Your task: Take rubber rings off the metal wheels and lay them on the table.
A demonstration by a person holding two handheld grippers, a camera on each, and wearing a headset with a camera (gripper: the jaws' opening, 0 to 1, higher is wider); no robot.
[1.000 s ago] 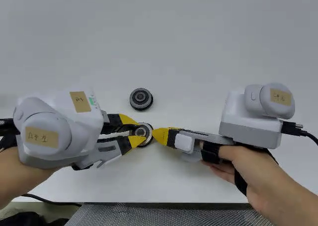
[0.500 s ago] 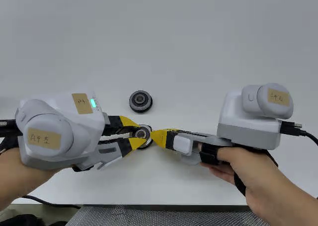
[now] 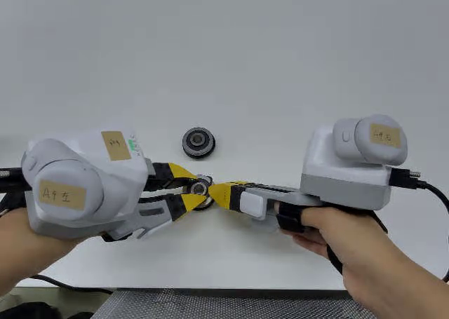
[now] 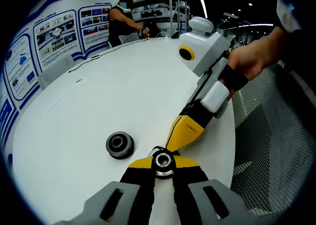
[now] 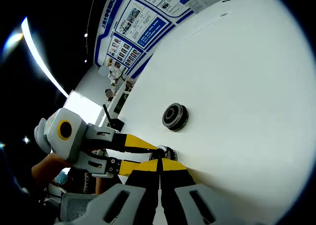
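Observation:
A small metal wheel [image 3: 203,186] with a black rubber ring sits between the yellow jaws of my left gripper [image 3: 196,191], which is shut on it just above the table. In the left gripper view the wheel [image 4: 163,161] faces the camera. My right gripper [image 3: 213,193] comes in from the right with its jaws together. Its tip [image 4: 171,145] is at the wheel's rim, where a thin black edge of the ring looks lifted into it. The right gripper view shows its shut jaws [image 5: 160,161] against the wheel [image 5: 165,150]. A second wheel [image 3: 198,141] with its ring on lies flat farther back.
The white table [image 3: 280,87] stretches wide behind the wheels. Its front edge [image 3: 210,284] runs just below my hands, with a metal mesh floor under it. A person stands at a bench far off [image 4: 121,22].
My right gripper has slid a little to the left, bringing its tip up against the held wheel. The left gripper and the second wheel have stayed put.

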